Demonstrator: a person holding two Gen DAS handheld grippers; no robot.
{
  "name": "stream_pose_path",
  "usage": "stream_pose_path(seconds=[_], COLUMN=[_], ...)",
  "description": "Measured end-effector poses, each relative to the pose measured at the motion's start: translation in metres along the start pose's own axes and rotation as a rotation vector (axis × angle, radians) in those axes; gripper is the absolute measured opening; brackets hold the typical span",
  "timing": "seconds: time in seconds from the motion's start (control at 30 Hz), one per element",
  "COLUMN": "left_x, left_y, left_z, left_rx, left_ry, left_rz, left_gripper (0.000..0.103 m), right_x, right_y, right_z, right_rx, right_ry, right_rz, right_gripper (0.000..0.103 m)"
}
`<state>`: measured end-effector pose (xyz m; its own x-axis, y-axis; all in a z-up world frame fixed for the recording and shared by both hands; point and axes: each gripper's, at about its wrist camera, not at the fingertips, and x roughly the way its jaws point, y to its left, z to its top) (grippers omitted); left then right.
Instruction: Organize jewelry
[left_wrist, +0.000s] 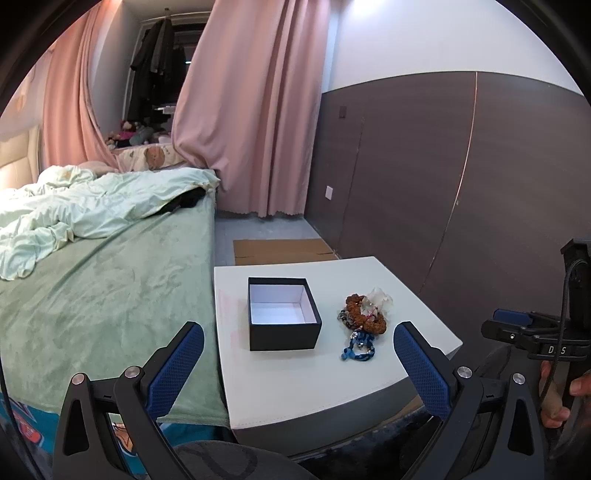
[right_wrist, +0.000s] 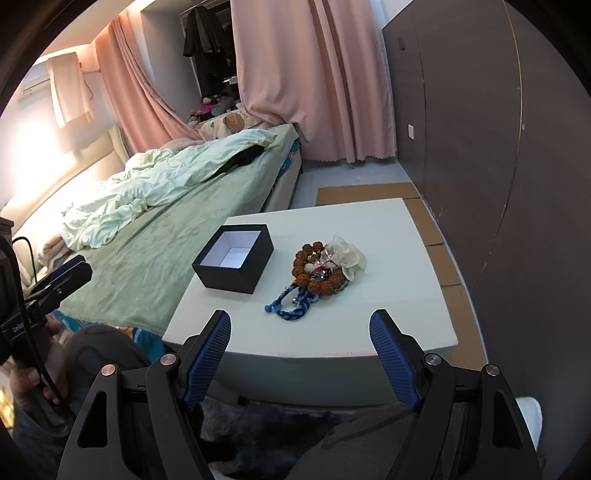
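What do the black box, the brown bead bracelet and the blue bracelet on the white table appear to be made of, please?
Black box: probably rigid cardboard, matte black outside, white paper lining, thin straight walls.
Brown bead bracelet: rough, knobbly beads, likely seeds or carved wood; dull finish.
Blue bracelet: braided cord or fabric, judging by its twisted strands, with small silvery metal-looking pieces.

A green-covered bed with a rumpled pale quilt stood left of the white table. Pink curtains hung at the far wall; dark panelling lined the right.
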<state>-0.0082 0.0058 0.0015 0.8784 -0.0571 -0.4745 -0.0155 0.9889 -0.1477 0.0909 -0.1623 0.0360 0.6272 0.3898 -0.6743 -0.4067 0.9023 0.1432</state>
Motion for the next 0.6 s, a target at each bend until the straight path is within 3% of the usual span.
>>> stream_pose_path(seconds=[0.6], left_x=[0.0002], left_y=[-0.0004], left_z=[-0.0017], left_rx=[-0.001], left_ry=[0.008], left_rz=[-0.002], left_gripper=[0.103], right_x=[-0.002], right_y=[-0.0033], right_z=[-0.0003], right_rx=[0.015], right_ry=[-0.003], right_rz=[0.01], right_gripper=[0.078])
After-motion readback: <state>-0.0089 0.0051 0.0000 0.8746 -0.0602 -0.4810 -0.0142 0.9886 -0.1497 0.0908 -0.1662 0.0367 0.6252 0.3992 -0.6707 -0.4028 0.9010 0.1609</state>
